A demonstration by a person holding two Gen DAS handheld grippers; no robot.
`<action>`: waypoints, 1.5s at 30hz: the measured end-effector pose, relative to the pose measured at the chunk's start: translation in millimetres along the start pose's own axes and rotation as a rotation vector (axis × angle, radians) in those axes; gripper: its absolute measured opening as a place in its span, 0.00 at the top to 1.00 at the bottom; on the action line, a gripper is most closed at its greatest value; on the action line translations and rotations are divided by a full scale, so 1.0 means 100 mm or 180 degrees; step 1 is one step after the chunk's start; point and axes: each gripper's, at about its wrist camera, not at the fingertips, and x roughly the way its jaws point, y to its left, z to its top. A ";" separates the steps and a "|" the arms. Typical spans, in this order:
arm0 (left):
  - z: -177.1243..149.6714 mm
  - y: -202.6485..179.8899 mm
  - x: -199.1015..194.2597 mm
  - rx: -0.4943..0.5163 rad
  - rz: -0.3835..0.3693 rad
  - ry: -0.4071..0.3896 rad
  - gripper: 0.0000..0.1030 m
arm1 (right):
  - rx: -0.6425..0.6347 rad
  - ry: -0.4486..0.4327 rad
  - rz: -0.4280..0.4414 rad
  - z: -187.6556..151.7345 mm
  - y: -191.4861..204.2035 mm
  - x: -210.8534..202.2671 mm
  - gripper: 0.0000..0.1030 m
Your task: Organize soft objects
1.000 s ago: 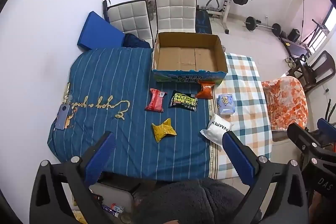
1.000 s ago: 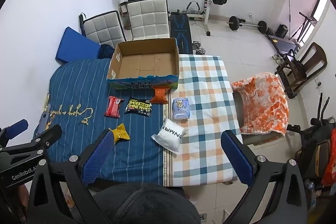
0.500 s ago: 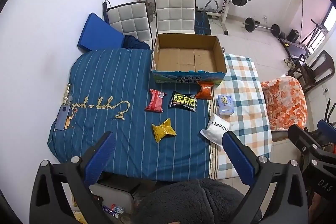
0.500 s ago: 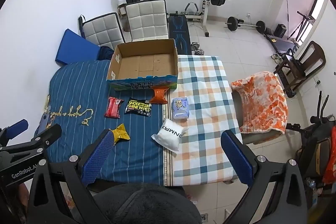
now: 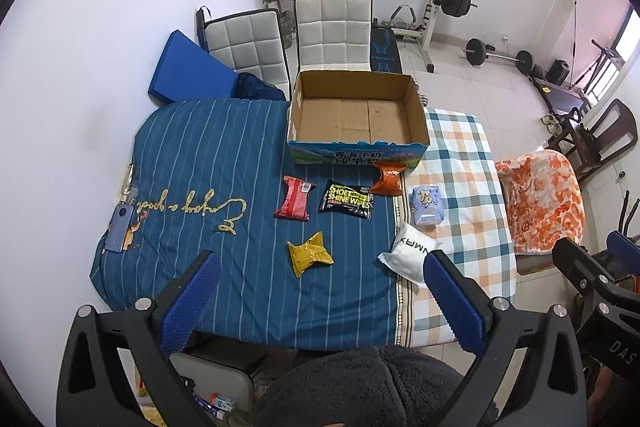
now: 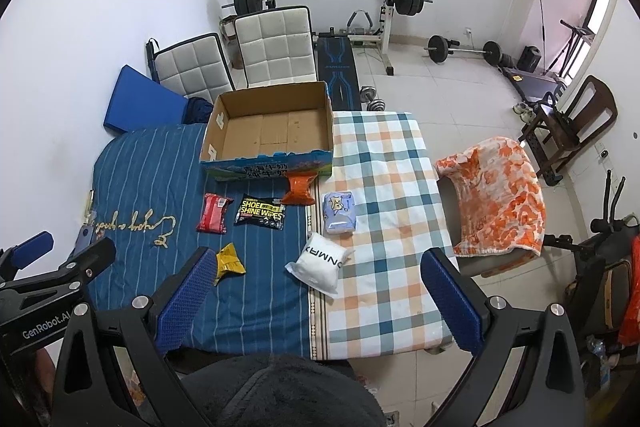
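Left wrist view: left gripper (image 5: 318, 277), jaws spread wide and holding nothing, held high above the near edge of the bed (image 5: 200, 155).
Right wrist view: right gripper (image 6: 316, 267), jaws likewise spread and bare, over the seam between the striped blue and the checked cover.
Nearest to left jaws: yellow packet (image 5: 310, 253), low centre of the frame, just ahead of the gap between the jaws, crumpled, no clear long axis.
Nearest to right jaws: white pouch (image 6: 320, 263), centre of the frame, directly ahead of the gap, long axis running upper left to lower right.
Middle row: red packet (image 5: 294, 198), black wipes pack (image 5: 347, 199), orange packet (image 5: 387, 179) touching the box front, pale blue tissue pack (image 5: 428, 205).
Farthest: cardboard box (image 5: 358, 151), upper centre, nothing visible inside.
Governing relation (judgement): all six soft things lie between the jaws and the box; each arm has one thing straight ahead, so either may begin.
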 end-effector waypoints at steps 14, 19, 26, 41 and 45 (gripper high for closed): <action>0.02 -0.06 -0.05 -0.0004 0.0029 -0.0061 0.00 | -0.0013 -0.0055 -0.0018 0.05 0.00 -0.01 0.00; 0.03 -0.01 -0.06 -0.0036 0.0042 -0.0099 0.00 | -0.0013 -0.0059 -0.0019 0.05 -0.01 -0.01 0.00; -0.02 0.04 -0.06 -0.0064 0.0051 -0.0094 0.00 | -0.0023 -0.0040 0.0009 0.06 -0.02 0.04 0.00; -0.06 0.05 -0.08 -0.0100 0.0072 -0.0158 0.00 | -0.0057 -0.0150 0.0021 0.02 0.04 0.03 0.00; -0.05 0.05 -0.09 -0.0099 0.0064 -0.0169 0.00 | -0.0059 -0.0190 0.0035 0.01 0.04 -0.01 0.00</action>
